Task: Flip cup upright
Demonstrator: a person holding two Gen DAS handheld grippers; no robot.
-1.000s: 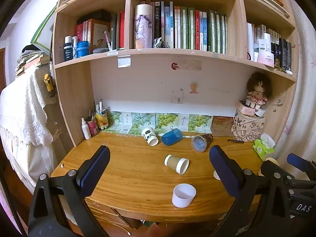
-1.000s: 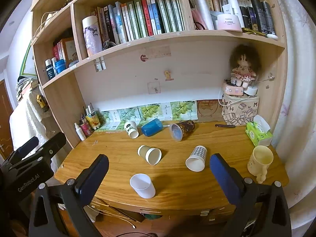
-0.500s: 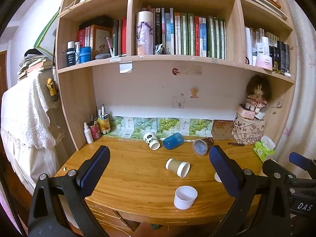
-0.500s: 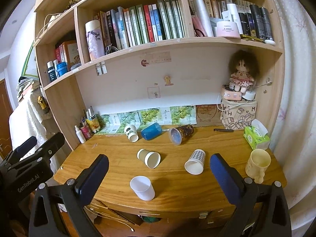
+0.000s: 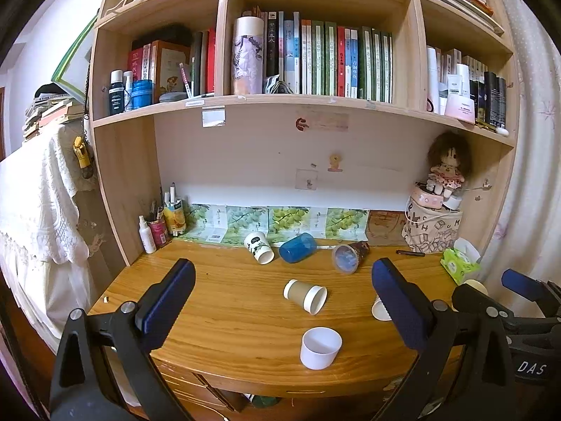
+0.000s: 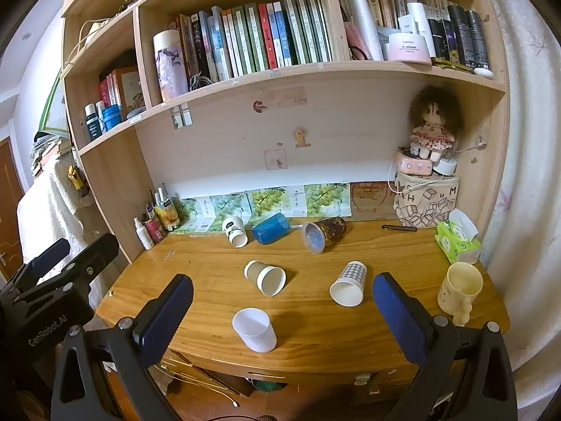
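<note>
Several cups lie on their sides on the wooden desk [image 5: 224, 301]: a tan paper cup [image 5: 305, 296] [image 6: 265, 278], a checked paper cup [image 6: 349, 283], a white printed cup [image 5: 258, 247] [image 6: 235, 231], a blue cup [image 5: 297, 247] [image 6: 271, 228] and a dark patterned cup [image 5: 349, 256] [image 6: 323, 233]. A white plastic cup [image 5: 320, 348] [image 6: 255, 329] stands upright near the front edge. A cream mug [image 6: 458, 292] stands upright at the right. My left gripper [image 5: 282, 303] and right gripper [image 6: 282, 310] are both open and empty, held in front of the desk.
A green tissue pack [image 6: 455, 242], a patterned bag with a doll [image 6: 426, 196] and a pen [image 6: 399, 227] are at the back right. Bottles and a pen holder [image 6: 154, 226] stand at the back left. Bookshelves [image 6: 245, 70] overhang the desk.
Both grippers have drawn back and risen a little, so the desk and cups sit lower and slightly smaller in view. No cup has moved. Both stay open.
</note>
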